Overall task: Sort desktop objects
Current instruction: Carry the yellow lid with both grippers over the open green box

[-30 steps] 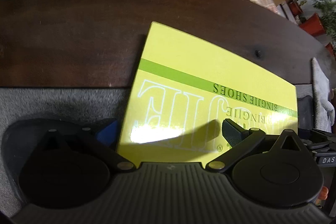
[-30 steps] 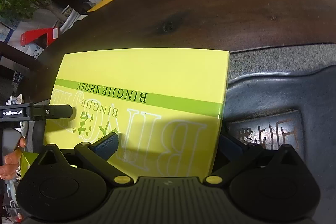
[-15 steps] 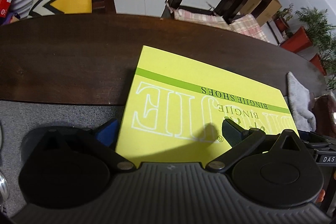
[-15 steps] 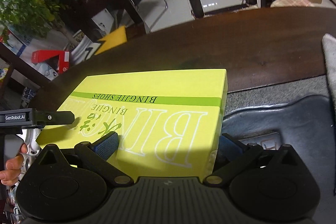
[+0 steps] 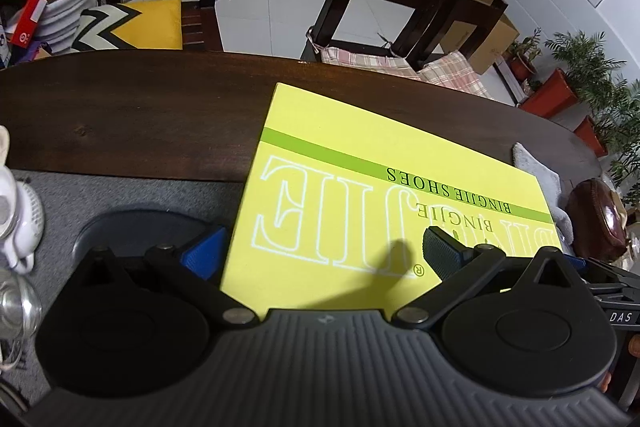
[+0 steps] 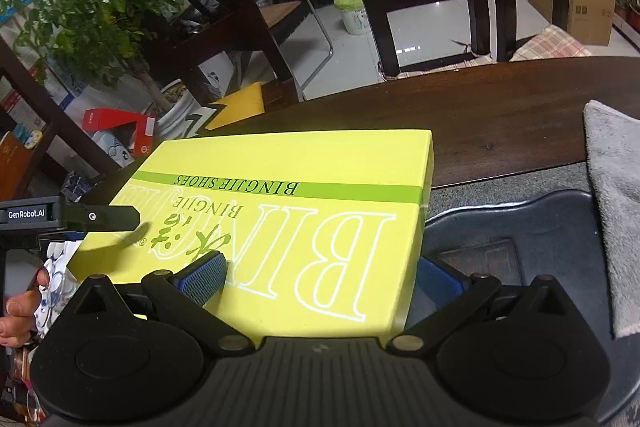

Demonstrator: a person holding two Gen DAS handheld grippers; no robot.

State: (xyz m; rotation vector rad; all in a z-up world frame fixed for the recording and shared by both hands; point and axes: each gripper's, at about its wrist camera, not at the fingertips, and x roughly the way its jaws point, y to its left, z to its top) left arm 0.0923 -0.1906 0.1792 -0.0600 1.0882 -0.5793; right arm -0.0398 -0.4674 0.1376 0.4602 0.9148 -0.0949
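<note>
As both grippers lift the yellow shoebox lid (image 5: 384, 195), left gripper (image 5: 320, 255) and right gripper (image 6: 320, 279) fingers pinch opposite edges; it should stay level.

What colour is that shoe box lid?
Bright yellow shoe box lid with a green stripe; clearest in the right wrist view.

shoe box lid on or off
On. The yellow shoe box shows its printed lid from above, unbroken, its rim wrapping down the right side; no interior shows.

Box lid (image 5: 360, 187) over table (image 5: 140, 115) (towel (image 6: 616, 207) right)
</note>
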